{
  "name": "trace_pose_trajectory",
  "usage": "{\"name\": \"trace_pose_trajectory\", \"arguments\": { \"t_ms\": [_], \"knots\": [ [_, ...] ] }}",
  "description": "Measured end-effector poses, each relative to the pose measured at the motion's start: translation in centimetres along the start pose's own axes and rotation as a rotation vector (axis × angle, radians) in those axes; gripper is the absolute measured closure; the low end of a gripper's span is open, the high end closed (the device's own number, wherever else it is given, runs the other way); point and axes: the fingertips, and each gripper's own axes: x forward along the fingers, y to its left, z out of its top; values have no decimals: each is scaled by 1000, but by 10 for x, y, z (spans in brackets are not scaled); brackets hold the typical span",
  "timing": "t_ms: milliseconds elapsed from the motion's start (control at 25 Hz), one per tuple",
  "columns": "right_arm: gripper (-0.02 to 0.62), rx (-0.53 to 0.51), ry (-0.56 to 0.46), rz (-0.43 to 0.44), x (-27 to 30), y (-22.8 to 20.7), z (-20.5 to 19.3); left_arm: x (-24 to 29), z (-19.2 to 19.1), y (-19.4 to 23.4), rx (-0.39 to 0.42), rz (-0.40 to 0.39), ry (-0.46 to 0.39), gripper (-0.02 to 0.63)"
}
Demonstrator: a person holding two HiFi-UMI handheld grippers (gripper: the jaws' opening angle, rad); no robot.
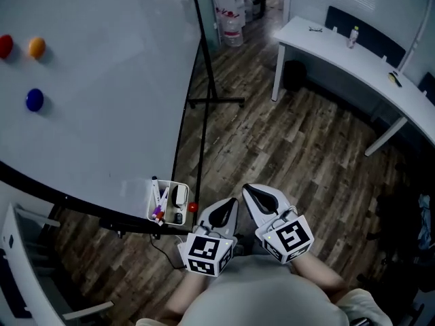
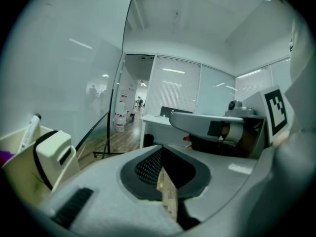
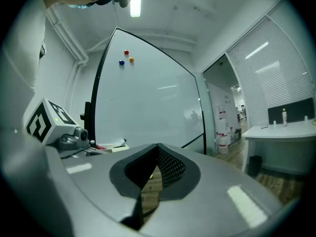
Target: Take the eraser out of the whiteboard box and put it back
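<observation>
The white whiteboard box (image 1: 168,202) hangs on the whiteboard's lower edge, holding markers (image 1: 158,206) and the eraser (image 1: 177,196), whose dark side faces up. In the left gripper view the eraser (image 2: 51,154) is a cream block with a black band, standing in the box (image 2: 19,169) at the far left. My left gripper (image 1: 230,206) is shut and empty, just right of the box and apart from it. Beside it on the right, my right gripper (image 1: 250,190) is also shut with nothing in it. Both sets of jaws meet at their tips in their own views (image 2: 160,154) (image 3: 157,154).
The whiteboard (image 1: 95,94) fills the left, with red (image 1: 5,46), orange (image 1: 37,46) and blue (image 1: 34,99) magnets on it. A red magnet (image 1: 192,208) sits by the box. The stand's black foot (image 1: 214,101) crosses the wooden floor. A white desk (image 1: 353,60) stands at the back right.
</observation>
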Motion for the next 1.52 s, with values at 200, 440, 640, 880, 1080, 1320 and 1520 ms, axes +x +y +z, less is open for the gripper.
{"name": "trace_pose_trajectory", "arguments": {
  "t_ms": [200,440,640,880,1080,1320,1520],
  "knots": [
    [591,-20,22,150,15,11,2,-8,1,15,-52,136,-28,603],
    [587,-48,55,314,29,31,-1,-26,1,28,-102,284,-72,603],
    [572,-47,69,434,38,52,-4,-45,-2,35,-134,388,-93,603],
    [529,-58,91,559,52,76,-10,-74,-6,47,-178,519,-122,603],
    [489,-65,106,641,63,93,-15,-96,-14,57,-212,620,-137,603],
    [392,-88,138,692,78,104,-25,-116,-22,66,-250,708,-154,603],
    [322,-118,159,723,90,113,-34,-130,-28,73,-274,769,-162,603]
  ]
}}
